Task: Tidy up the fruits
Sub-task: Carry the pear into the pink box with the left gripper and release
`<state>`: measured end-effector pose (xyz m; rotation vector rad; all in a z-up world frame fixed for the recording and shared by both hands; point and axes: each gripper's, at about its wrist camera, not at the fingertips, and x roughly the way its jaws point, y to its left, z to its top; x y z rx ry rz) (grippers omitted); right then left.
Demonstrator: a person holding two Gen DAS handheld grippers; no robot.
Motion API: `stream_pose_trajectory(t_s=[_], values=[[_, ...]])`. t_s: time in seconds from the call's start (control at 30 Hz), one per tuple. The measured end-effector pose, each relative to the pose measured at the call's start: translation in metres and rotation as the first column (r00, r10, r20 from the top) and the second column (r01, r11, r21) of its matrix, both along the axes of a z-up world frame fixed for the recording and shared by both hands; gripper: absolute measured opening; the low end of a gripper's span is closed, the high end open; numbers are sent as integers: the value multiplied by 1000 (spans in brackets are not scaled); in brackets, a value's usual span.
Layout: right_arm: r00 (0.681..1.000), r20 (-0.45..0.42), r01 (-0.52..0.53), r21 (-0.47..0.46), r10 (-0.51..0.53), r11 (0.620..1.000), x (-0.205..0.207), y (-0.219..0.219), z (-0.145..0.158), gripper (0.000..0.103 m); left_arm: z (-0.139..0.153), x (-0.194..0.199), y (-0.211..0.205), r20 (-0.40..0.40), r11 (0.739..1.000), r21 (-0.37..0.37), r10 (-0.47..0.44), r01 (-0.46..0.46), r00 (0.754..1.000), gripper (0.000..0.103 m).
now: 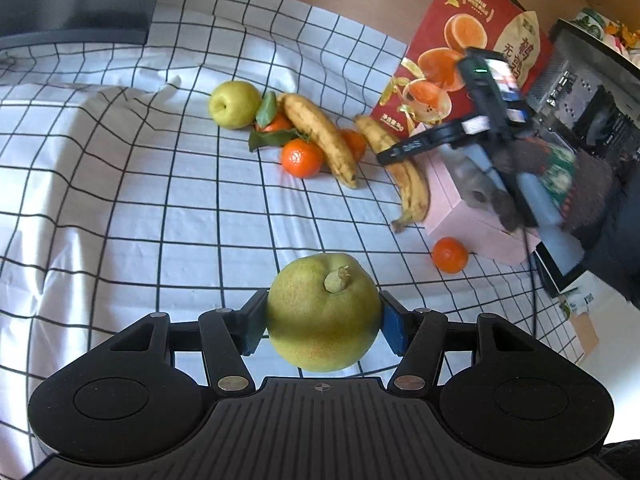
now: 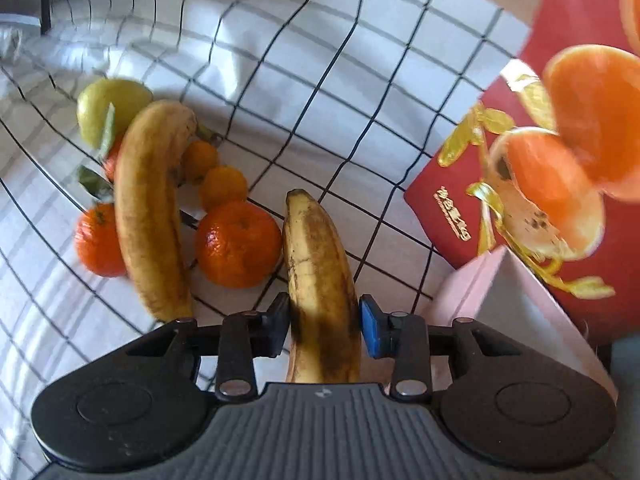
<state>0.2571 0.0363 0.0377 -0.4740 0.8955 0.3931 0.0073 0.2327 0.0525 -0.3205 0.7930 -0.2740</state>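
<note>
Yellow-brown banana (image 2: 320, 280) sits pinched in my right claw (image 2: 323, 326), pink box (image 2: 520, 312) at three o'clock. My left claw (image 1: 322, 320) clamps a pear (image 1: 323, 312) above the checked cloth (image 1: 120, 200). I'd lift the banana straight, gently, sparing its soft skin.

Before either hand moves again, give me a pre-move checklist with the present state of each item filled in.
1. Left gripper clamped on the pear: ok, pads press both sides.
2. Right gripper around the near banana: cannot tell, the left pad touches, a slim gap shows at the blue pad.
3. Pink box open to receive fruit: ok, its white inside shows beside the right gripper.
4. Fruit left to sort: not ok, a second banana, a second pear and tangerines lie on the checked cloth.
5. Stray tangerine: not ok, lying apart by the pink box.
</note>
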Motion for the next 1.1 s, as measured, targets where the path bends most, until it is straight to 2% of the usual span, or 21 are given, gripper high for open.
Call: stream_pose_trajectory(t_s=[0.17, 0.3, 0.47, 0.57, 0.67, 0.77, 0.97, 1.1], values=[[994, 112, -11, 129, -4, 992, -55, -21, 47, 36, 13, 5, -2, 32, 1000, 23, -9, 8, 999, 64], [970, 239, -23, 217, -31, 976, -102, -44, 93, 35, 45, 23, -11, 113, 997, 55, -67, 62, 991, 64], [931, 349, 8, 285, -112, 959, -144, -84, 146, 35, 88, 61, -40, 222, 981, 95, -186, 168, 957, 64], [906, 381, 66, 299, -183, 952, -166, -118, 165, 35, 99, 91, -71, 240, 962, 92, -272, 257, 932, 64], [886, 389, 135, 309, -254, 942, -184, -150, 174, 35, 97, 122, -106, 222, 939, 74, -345, 337, 912, 64], [867, 380, 208, 313, -323, 927, -205, -181, 172, 35, 86, 157, -152, 172, 911, 41, -411, 410, 895, 64], [841, 326, 329, 328, -433, 886, -236, -230, 153, 35, 44, 208, -258, 45, 839, 0, -544, 544, 838, 64], [835, 267, 383, 347, -482, 856, -246, -253, 130, 35, 12, 227, -311, -31, 833, 33, -551, 552, 834, 64]])
